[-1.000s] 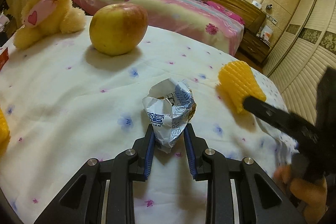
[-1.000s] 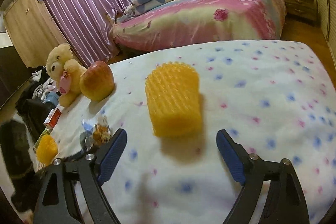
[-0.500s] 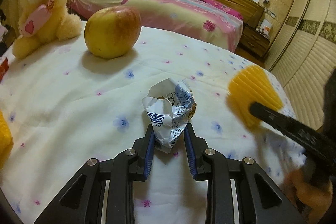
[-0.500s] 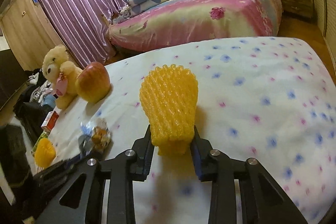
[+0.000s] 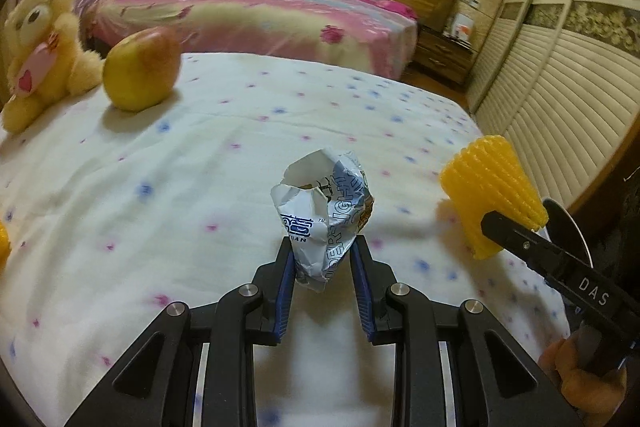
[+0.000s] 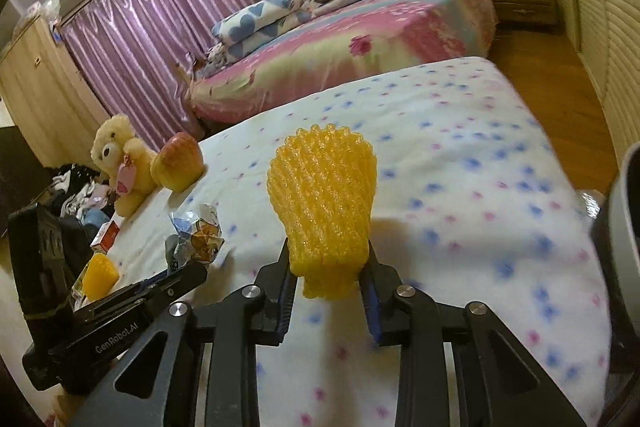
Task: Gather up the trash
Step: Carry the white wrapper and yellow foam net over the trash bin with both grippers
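Note:
My left gripper (image 5: 322, 261) is shut on a crumpled white and blue snack wrapper (image 5: 324, 215) and holds it just above the flowered tablecloth (image 5: 200, 163). My right gripper (image 6: 329, 273) is shut on a yellow foam fruit net (image 6: 324, 199), lifted off the cloth. The net also shows at the right of the left wrist view (image 5: 490, 193). The wrapper also shows in the right wrist view (image 6: 196, 239). A second yellow foam net (image 6: 99, 275) lies at the table's left edge.
An apple (image 5: 140, 69) and a yellow teddy bear (image 5: 38, 43) stand at the far left of the table. A small red and white box (image 6: 107, 235) lies near the left edge. A white round container rim (image 6: 622, 239) shows at the right. A bed (image 5: 256, 19) stands behind.
My right gripper closed on the yellow foam net and lifted it off the cloth toward the right. My left gripper kept its hold on the wrapper and rose slightly.

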The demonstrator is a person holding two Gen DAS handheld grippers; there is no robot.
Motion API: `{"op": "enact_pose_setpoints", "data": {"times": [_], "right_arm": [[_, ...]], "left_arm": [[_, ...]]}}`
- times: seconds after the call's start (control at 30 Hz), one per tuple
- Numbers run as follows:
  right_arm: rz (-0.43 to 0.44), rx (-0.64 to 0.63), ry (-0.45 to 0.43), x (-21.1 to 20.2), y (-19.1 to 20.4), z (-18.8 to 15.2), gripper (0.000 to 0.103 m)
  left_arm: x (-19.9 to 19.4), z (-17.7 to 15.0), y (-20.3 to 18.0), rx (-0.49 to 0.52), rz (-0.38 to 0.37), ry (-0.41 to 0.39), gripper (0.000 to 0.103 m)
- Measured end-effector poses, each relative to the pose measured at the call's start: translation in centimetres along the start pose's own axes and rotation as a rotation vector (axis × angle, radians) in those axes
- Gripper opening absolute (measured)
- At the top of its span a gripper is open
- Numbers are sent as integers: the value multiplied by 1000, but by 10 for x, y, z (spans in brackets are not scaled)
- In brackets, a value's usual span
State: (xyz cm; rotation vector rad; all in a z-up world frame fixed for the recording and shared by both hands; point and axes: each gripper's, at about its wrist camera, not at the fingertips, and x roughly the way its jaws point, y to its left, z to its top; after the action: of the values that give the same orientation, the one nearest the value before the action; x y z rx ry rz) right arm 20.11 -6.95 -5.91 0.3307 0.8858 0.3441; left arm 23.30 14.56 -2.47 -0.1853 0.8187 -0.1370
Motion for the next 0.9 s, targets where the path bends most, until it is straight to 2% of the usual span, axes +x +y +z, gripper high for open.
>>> {"op": "enact_pose_setpoints", "data": {"times": [0.4, 0.9], "right_arm": [[-33, 22, -55, -40, -17, -16, 29], [-57, 23, -59, -62, -25, -33, 29]], "left_arm": [[-15, -16, -38, 77, -21, 12, 26], [-20, -23, -69, 138, -42, 14, 26]]}}
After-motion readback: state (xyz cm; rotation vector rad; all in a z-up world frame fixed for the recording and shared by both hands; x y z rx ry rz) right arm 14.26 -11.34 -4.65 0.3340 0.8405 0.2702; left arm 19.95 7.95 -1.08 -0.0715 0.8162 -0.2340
